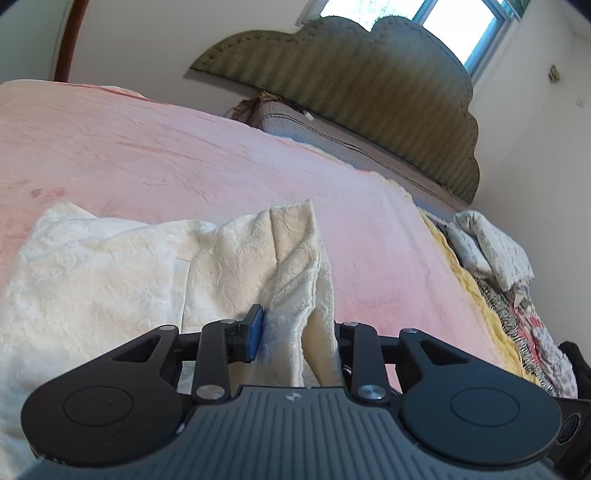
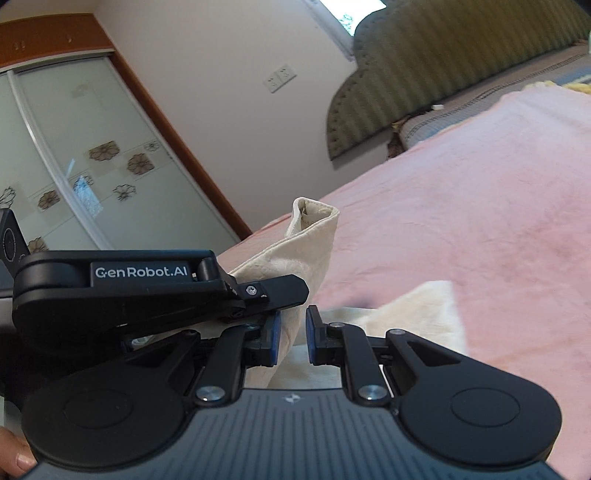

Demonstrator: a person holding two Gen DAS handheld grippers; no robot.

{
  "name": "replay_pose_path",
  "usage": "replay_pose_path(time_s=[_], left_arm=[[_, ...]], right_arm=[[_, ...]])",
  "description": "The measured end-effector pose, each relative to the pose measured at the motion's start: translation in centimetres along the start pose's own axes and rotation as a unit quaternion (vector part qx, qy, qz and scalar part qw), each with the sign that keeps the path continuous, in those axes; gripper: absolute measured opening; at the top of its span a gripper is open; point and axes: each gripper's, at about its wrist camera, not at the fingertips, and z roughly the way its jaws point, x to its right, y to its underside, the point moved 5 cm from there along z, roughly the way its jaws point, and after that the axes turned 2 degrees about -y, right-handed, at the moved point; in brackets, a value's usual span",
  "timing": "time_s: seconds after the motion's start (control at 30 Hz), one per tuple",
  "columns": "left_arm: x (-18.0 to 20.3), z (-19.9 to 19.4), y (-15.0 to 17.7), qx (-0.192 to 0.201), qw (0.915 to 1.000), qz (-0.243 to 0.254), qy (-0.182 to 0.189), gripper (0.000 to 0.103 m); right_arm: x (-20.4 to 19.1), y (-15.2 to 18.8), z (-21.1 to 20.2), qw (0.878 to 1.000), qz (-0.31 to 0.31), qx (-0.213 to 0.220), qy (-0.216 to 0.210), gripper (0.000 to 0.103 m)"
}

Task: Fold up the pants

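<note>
Near: my right hand-held gripper (image 2: 292,341) pinches a fold of the cream pants (image 2: 314,243) between its blue pads (image 2: 275,338) — cloth runs up through the narrow gap and stands as a cuff-like tube above the jaws, so I judge this grip is carrying a hem or corner across for the fold. My left hand-held gripper (image 1: 295,332) works alongside, just left of the right one in the right wrist view; a thick bunch of the same pants (image 1: 110,266) sits between its jaws. One blue pad (image 1: 255,332) lies against the cloth, the other is hidden by fabric, so I cannot tell whether it grips or has let go. Pose: both tools tilt gently downward, low over the bed (image 1: 166,155), side by side — suited to laying one edge down evenly. The rest of the garment lies rumpled on the pink cover. Far: mattress edge, green padded headboard (image 1: 369,81), window (image 1: 458,26); wardrobe doors (image 2: 74,166) at left in the right view.
</note>
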Motion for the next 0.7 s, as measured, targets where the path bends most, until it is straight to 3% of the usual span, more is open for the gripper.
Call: replay_pose_path(time_s=[0.1, 0.17, 0.27, 0.4, 0.43, 0.47, 0.53, 0.6, 0.63, 0.67, 0.7], left_arm=[[0.7, 2.0, 1.2, -0.019, 0.9998, 0.006, 0.002, 0.031], [0.8, 3.7, 2.1, -0.043, 0.9989, 0.013, 0.009, 0.044], [0.6, 5.1, 3.2, -0.072, 0.9967, 0.015, 0.033, 0.053], [0.7, 2.4, 2.5, -0.057, 0.9954, 0.034, 0.069, 0.054], [0.6, 1.1, 2.0, -0.039, 0.9953, 0.052, 0.071, 0.061], [0.3, 0.1, 1.5, -0.020, 0.9951, 0.072, 0.065, 0.073], [-0.8, -1.5, 0.2, 0.019, 0.9937, 0.107, 0.025, 0.086], [-3.2, -2.3, -1.4, 0.044, 0.9911, 0.120, -0.039, 0.087], [-4.8, -2.2, -2.1, 0.044, 0.9904, 0.115, -0.063, 0.087], [-6.5, -1.9, -2.6, 0.031, 0.9910, 0.102, -0.081, 0.087], [-8.2, -1.4, -3.0, 0.017, 0.9924, 0.080, -0.092, 0.087]], right_arm=[[1.9, 0.3, -0.1, 1.000, 0.018, 0.000, 0.018, 0.015], [3.1, 0.8, 0.0, 0.999, 0.031, -0.007, 0.031, 0.015], [4.9, 1.7, -0.5, 0.997, 0.046, -0.022, 0.063, 0.015], [7.0, 2.0, -3.2, 0.992, 0.041, -0.007, 0.121, 0.015], [7.3, 1.6, -4.0, 0.989, 0.034, 0.006, 0.142, 0.015], [7.2, 1.1, -4.5, 0.987, 0.025, 0.017, 0.158, 0.017], [6.0, -0.1, -5.2, 0.986, -0.013, 0.035, 0.160, 0.019], [3.6, -1.1, -4.2, 0.988, -0.066, 0.026, 0.138, 0.029], [2.4, -1.5, -3.3, 0.988, -0.091, 0.018, 0.126, 0.041], [1.0, -1.6, -2.0, 0.987, -0.117, 0.005, 0.109, 0.054], [-0.1, -1.7, -0.6, 0.986, -0.141, -0.007, 0.092, 0.058]])
